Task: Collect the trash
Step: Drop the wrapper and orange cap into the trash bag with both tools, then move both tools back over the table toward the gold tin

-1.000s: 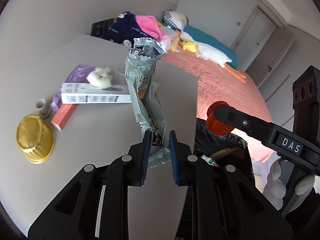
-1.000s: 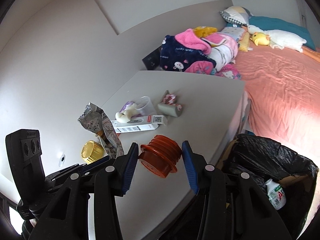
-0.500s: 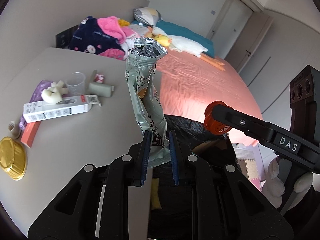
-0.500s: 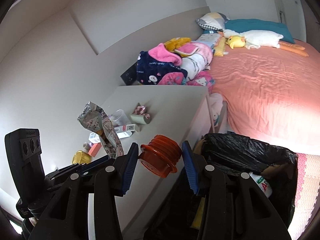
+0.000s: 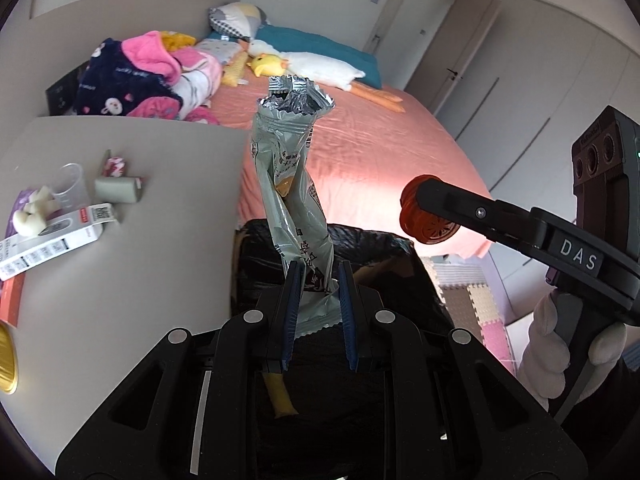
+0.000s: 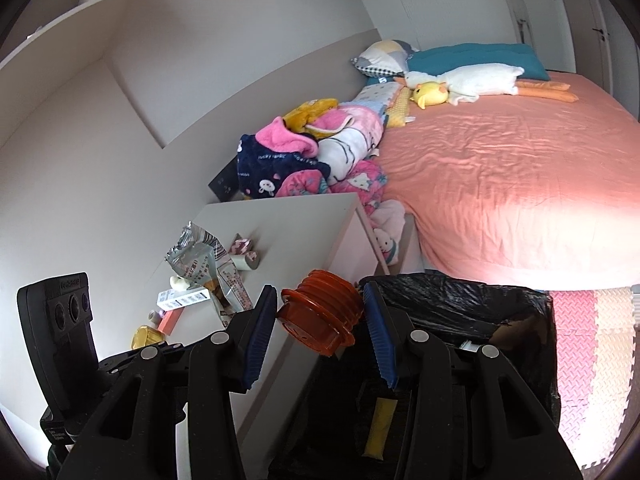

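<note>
Two claws loaded. Most of the trash bin [image 6: 460, 304] interior sits hidden behind your gripper bodies; only a yellow packet [image 6: 378, 428] shows inside. Your left gripper [image 5: 318, 300] is clamped on the bottom of a silver wrapper [image 5: 290, 184], upright above the bin. Your right gripper [image 6: 320, 312] squeezes an orange cap [image 6: 320, 316] at the bin's edge. Leftover litter, including a white box [image 5: 52, 242], stays on the grey table [image 5: 132, 280], bed [image 6: 520, 184] beyond.
</note>
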Available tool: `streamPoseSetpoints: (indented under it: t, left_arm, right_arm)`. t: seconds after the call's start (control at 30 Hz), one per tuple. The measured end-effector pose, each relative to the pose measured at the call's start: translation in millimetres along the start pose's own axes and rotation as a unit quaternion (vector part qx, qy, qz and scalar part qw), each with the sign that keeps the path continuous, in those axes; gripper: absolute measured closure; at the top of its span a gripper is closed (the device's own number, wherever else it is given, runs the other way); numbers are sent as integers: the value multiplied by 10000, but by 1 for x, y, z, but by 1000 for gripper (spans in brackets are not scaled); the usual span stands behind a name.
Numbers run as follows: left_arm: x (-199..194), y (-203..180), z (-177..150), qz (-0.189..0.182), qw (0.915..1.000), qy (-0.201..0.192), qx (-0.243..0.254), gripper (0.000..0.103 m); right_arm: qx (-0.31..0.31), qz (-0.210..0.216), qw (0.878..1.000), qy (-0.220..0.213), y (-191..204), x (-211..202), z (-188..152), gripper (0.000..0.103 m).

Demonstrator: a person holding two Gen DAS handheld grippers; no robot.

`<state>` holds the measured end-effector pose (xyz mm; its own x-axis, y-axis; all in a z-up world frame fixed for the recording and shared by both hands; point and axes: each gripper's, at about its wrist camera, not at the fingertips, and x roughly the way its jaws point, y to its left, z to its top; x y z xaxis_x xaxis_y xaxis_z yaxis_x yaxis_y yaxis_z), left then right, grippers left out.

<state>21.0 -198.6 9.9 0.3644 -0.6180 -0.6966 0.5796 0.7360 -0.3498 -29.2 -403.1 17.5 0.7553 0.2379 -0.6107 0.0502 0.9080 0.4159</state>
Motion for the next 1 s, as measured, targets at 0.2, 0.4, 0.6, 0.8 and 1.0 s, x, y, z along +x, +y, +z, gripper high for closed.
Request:
streamPoseSetpoints:
  t: [0.2,0.4,0.6,0.8,1.0]
  left_arm:
    - [16,-1,-3,-559,9974,380,-248,11]
    - [22,-4,-4,-556,9967,512,-289,11]
    - [18,-1,-6,-505,9973,464,-275,11]
    - [12,1,-8,-385,9981,395,-272,11]
    - [2,13,-11,-183,9987,249,-403,11]
  right_arm:
    - [333,-189,9987,-342,-16,-18,0,31]
    - [450,-362,9968,-546,-23,-25,4,27]
    - [396,-361,9971,-535,-21,-24,3,27]
    - [291,-229,9984,-434,-13,-16,3,27]
    - [96,-56,9995,-283,2,-4,2,27]
